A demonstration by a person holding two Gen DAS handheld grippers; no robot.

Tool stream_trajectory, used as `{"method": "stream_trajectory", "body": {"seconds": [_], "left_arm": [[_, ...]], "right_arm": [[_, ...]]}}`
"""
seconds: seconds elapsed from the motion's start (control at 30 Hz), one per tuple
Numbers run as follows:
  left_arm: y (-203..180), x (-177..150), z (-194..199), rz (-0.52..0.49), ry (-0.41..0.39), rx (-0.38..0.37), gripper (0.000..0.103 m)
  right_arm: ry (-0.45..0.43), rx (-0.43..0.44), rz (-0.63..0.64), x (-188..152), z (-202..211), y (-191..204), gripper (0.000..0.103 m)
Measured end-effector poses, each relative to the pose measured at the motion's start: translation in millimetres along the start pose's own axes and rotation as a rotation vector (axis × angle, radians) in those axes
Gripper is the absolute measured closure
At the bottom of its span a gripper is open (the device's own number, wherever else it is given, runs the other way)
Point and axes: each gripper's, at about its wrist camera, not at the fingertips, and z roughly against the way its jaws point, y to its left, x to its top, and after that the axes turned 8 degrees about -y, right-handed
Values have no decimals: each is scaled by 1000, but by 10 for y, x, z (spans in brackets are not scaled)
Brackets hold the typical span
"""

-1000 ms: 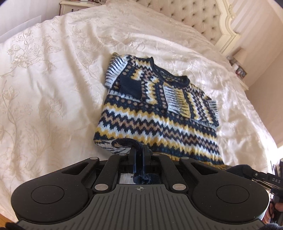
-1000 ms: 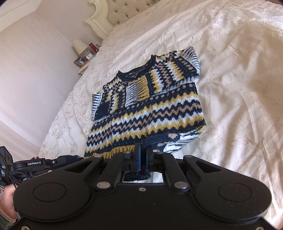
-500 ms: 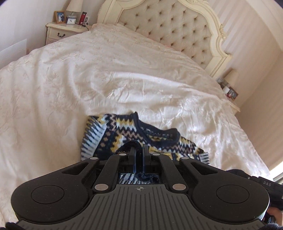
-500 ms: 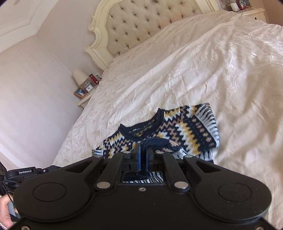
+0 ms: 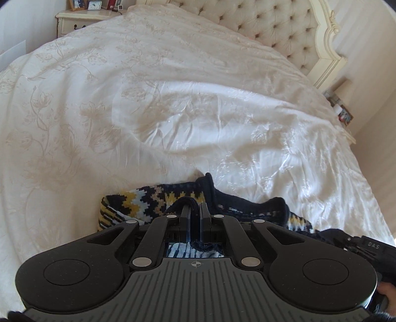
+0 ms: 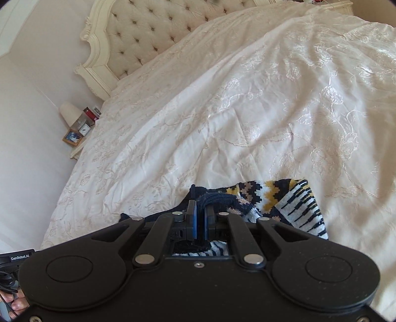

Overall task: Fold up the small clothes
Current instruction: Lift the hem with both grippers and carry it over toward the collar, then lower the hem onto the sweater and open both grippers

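A small knitted sweater (image 5: 148, 200) in navy, yellow, white and tan zigzags lies on the white bedspread (image 5: 173, 111). My left gripper (image 5: 194, 210) is shut on its navy hem, carried up over the neckline end. In the right wrist view the sweater (image 6: 292, 203) shows its striped cuff at the right, and my right gripper (image 6: 200, 210) is shut on the navy hem too. Most of the garment is hidden under both gripper bodies.
A cream tufted headboard (image 5: 272, 22) stands at the bed's far end. Nightstands (image 5: 81, 19) with a clock and photo frames flank it, and a lamp (image 6: 70, 114) shows in the right wrist view. A hand (image 6: 12, 303) holds the other gripper at the frame edge.
Both grippers have carried the hem forward over the sweater toward the neckline. The sweater's body has passed out of sight beneath them, leaving only the shoulder and collar end showing.
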Motion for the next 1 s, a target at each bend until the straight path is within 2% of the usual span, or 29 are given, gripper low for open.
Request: {"method": "stream_trajectory", "body": {"seconds": [0.17,0.27,0.37,0.4,0.47,0.57,0.6,0.63,0.7,0.77,1.0], "left_arm": [[195,21,-381,51,67,41,95],[291,69,-495,86,65,45,94],[340,148,-555,80,38,84,91],[362,183,-578,79,35,94,85],[386,259,-614,74,33,114,80],[393,355,-578,51,16,128,80],[383,383,-547,37,11,133,80],[370,405,-517,25,6,135,80],[328,429,-439,5,-7,132,80],[253,437,-361,-26,-9,128,79],[-74,227,-103,-177,41,110,77]], "right_arm": [[58,-55,-1,-20,-419,-42,91],[83,-81,12,-30,-593,-37,91],[103,-107,22,-41,-721,-35,88],[112,-115,20,-41,-762,-38,87],[119,-123,11,-43,-801,-45,86],[119,-134,12,-24,-822,-40,84],[109,-133,12,-11,-815,-35,81],[91,-131,15,-3,-788,-30,65],[23,-122,25,44,-707,-4,43],[-17,-122,38,110,-641,19,40],[4,-89,99,202,-384,222,40]]}}
